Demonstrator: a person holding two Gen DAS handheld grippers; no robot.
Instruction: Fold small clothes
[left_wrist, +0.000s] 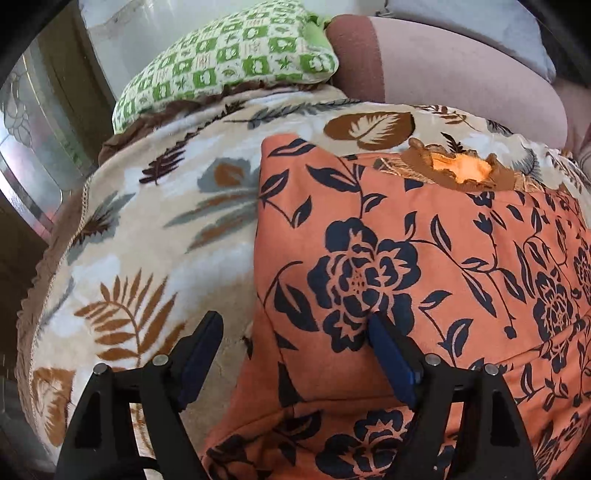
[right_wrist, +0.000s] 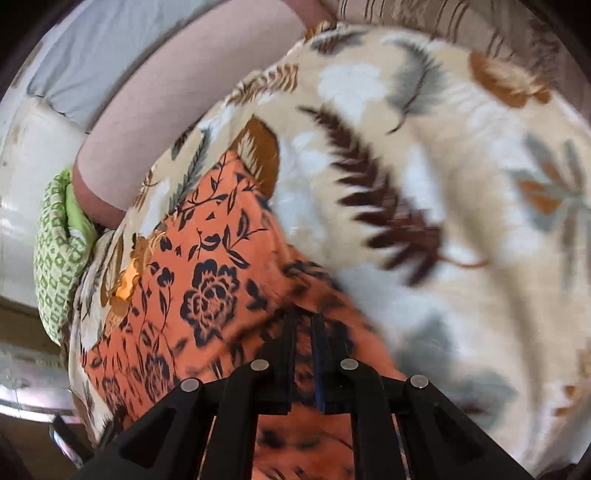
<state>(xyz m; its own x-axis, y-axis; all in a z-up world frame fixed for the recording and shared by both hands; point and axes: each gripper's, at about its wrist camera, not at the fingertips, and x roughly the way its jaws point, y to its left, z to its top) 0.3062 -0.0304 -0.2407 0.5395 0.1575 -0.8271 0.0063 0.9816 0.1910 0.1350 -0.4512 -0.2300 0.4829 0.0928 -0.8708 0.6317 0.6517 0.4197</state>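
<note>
An orange cloth garment printed with dark navy flowers and leaves (left_wrist: 424, 258) lies spread on a cream plush blanket patterned with brown, grey and white leaves (left_wrist: 155, 229), which covers the bed-like surface. The garment's neckline, trimmed in gathered brown fabric with a paler orange lining showing through (left_wrist: 461, 171), points toward the far edge of the blanket. In the left wrist view the left gripper (left_wrist: 295, 332) hangs above the garment's near left edge with its black jaws spread wide; one blue-padded finger is over the blanket, the other over the orange cloth, and nothing is pinched between them. In the right wrist view the right gripper (right_wrist: 304, 328) has its jaws drawn almost together, and a fold of the orange fabric (right_wrist: 207, 280) is caught between them, bunched around the tips; the picture there is blurred, so the exact edge held cannot be made out. Beyond the blanket sits a green-and-cream checked pillow (left_wrist: 229, 62), and beside it a long pinkish-beige bolster cushion with a brown band (left_wrist: 424, 70).
</note>
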